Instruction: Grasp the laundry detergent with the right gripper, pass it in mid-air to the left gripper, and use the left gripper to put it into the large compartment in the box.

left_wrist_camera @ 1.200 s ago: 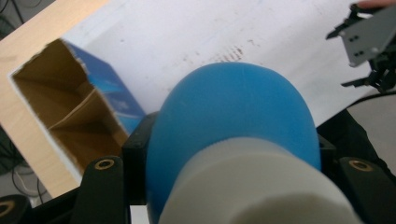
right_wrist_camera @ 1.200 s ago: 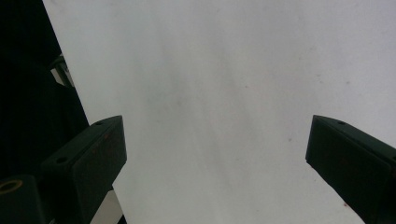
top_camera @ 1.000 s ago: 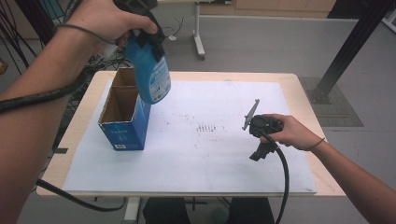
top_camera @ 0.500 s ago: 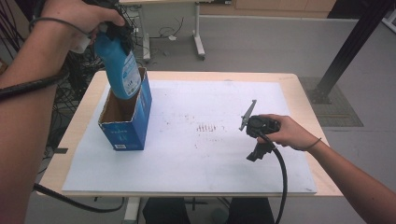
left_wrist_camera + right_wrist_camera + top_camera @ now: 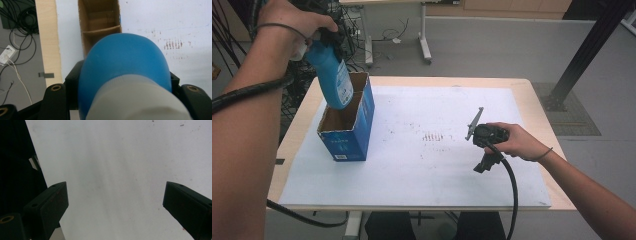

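Observation:
A blue bottle point(image 5: 333, 77) with a white cap hangs base down, tilted, with my left gripper point(image 5: 328, 36) shut on it near its top. Its base is at the mouth of an open blue cardboard box point(image 5: 348, 136) at the left of the table. In the left gripper view the bottle point(image 5: 125, 62) bulges between the jaws of my left gripper point(image 5: 123, 76) and hides the box's point(image 5: 100, 25) near part; a cardboard divider shows beyond it. My right gripper point(image 5: 486, 150) rests at the right on the white sheet point(image 5: 422, 165), open, nothing between the jaws of that gripper point(image 5: 115, 197).
The white sheet point(image 5: 112, 157) covers most of the wooden table point(image 5: 537, 100) and has faint red marks point(image 5: 432, 136) at its middle. Cables point(image 5: 20, 22) lie on the floor left of the table. A black post point(image 5: 582, 50) stands at the back right.
My left hand has carried the bottle leftward and down, from above the box's right wall to the box's opening. The right hand and its gripper have stayed where they were.

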A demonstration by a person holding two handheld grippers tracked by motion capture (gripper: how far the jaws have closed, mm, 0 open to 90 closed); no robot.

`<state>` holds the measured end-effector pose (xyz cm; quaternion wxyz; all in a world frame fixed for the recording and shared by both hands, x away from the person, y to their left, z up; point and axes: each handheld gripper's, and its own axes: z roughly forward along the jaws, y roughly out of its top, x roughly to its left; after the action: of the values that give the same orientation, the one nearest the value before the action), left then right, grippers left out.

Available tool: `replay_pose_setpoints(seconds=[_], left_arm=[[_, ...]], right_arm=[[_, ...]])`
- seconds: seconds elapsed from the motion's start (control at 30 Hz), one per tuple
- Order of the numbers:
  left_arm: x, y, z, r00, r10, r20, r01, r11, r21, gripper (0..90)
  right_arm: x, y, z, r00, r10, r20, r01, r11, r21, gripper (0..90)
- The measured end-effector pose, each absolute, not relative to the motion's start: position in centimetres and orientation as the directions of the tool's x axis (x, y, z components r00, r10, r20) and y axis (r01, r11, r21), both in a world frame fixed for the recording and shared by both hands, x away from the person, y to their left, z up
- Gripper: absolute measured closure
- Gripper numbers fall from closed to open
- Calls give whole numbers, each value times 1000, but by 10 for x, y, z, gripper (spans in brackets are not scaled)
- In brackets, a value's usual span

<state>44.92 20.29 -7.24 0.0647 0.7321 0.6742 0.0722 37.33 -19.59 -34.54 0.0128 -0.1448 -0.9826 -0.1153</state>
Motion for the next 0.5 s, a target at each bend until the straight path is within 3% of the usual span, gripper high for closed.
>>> replay_pose_setpoints(seconds=[0.5], left_arm=[[461, 216, -111, 46, 999, 20, 986, -49, 160, 391]], right_arm=[[374, -198, -346, -956, 287, 57, 293, 927, 233, 59]])
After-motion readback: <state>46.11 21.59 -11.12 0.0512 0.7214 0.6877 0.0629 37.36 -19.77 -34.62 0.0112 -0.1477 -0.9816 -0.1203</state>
